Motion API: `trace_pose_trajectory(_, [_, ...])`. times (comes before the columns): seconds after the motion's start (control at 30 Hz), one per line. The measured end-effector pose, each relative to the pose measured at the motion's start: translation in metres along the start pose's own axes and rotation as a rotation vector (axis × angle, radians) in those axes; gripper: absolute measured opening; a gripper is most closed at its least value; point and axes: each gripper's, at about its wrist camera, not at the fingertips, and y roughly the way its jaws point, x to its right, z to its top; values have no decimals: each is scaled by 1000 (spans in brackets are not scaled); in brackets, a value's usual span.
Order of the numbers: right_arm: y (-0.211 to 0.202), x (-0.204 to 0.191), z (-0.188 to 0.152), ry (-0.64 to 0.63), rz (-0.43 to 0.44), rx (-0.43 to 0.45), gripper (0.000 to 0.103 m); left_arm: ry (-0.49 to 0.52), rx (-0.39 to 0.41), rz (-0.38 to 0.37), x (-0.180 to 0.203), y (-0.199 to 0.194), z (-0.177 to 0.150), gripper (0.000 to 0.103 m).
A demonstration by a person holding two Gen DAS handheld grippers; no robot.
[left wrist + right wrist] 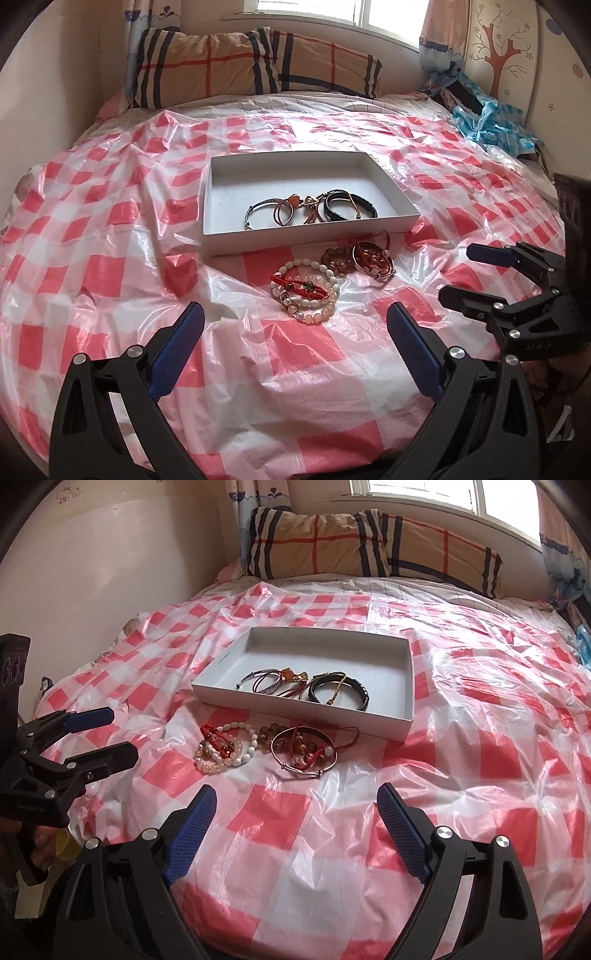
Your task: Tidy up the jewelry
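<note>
A shallow white box lies on the bed and holds several bangles and cord bracelets along its near side. In front of it a loose pile rests on the plastic sheet: a white bead bracelet with a red cord across it, a brown bead bracelet and a metal bangle. My left gripper is open, short of the pile, with nothing between its fingers. My right gripper is also open and empty, just right of the pile.
A red-and-white checked plastic sheet covers the bed. A plaid pillow lies at the far end under the window. Crumpled blue plastic sits at the far right. A wall runs along the bed's left side.
</note>
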Motion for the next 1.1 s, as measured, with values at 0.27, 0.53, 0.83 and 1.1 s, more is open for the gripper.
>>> trace_pose_trajectory(0.27, [56, 11, 22, 23, 77, -94, 85, -9, -45, -24, -5, 31, 3, 95])
trace_pose_trajectory(0.53, [72, 30, 29, 116, 69, -93, 85, -61, -89, -62, -15, 64, 9, 85])
trace_pose_trajectory(0.83, [90, 56, 37, 203, 54, -94, 85, -94, -161, -62, -17, 102, 14, 42])
trace_pose_trajectory(1.1, [114, 74, 38, 263, 104, -124, 14, -82, -159, -46, -19, 101, 13, 8])
